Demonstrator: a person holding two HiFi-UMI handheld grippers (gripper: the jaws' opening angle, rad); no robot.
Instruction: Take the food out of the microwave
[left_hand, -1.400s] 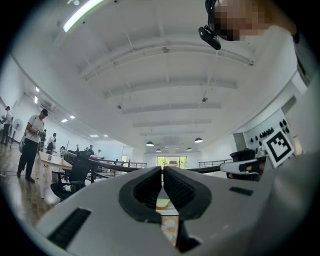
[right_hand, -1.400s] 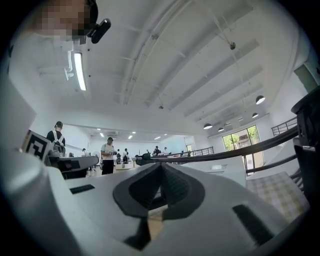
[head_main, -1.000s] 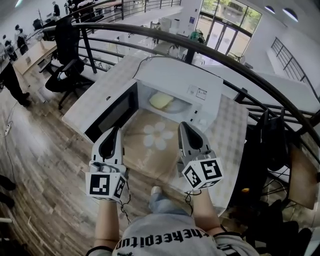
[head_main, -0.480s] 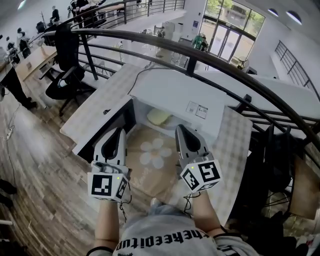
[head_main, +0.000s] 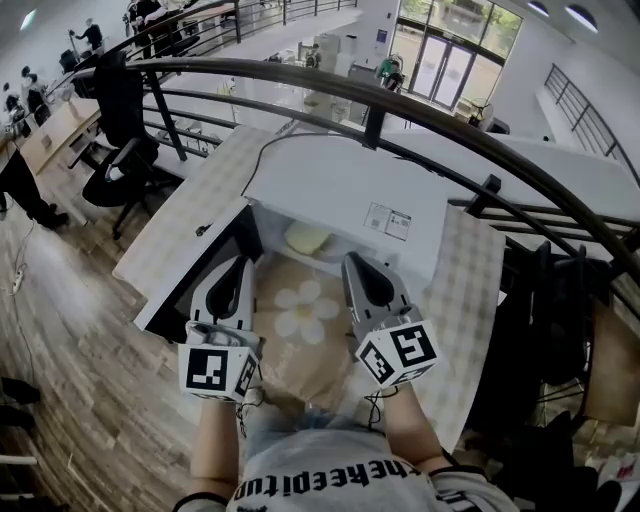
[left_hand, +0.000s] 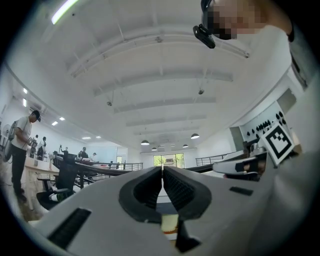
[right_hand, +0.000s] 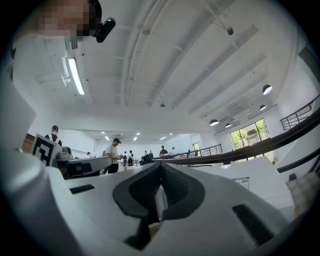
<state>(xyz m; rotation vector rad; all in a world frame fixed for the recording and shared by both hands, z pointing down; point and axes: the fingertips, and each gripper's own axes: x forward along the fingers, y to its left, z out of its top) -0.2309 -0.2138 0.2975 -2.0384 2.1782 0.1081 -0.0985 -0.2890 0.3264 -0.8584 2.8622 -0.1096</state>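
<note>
Head view, looking steeply down: a person stands at a checked-cloth worktop (head_main: 470, 290) holding a white two-jaw left tool (head_main: 239, 262) and a matching right tool (head_main: 351, 260), both aimed at a white box-shaped microwave (head_main: 345, 190) in the middle of the frame. The microwave's dark-windowed door (head_main: 195, 280) hangs open toward the left. Inside the cavity, just above centre frame, lies the pale yellow rounded food (head_main: 306, 237) on what looks like a light plate. The food sits above and between the two tool tips, slightly nearer the left one, and clear of both; neither tool touches it or reaches into the cavity. A beige mat with a white flower print (head_main: 305, 308) covers the worktop between the tools, below the microwave's opening.

Left gripper view shows the left tool (left_hand: 162, 169) with its ribbed dark pads pressed together and nothing between them. Right gripper view shows the right tool (right_hand: 160, 166) likewise closed at the tips and empty. A dark curved railing (head_main: 430, 115) arcs across the upper frame behind the microwave.
</note>
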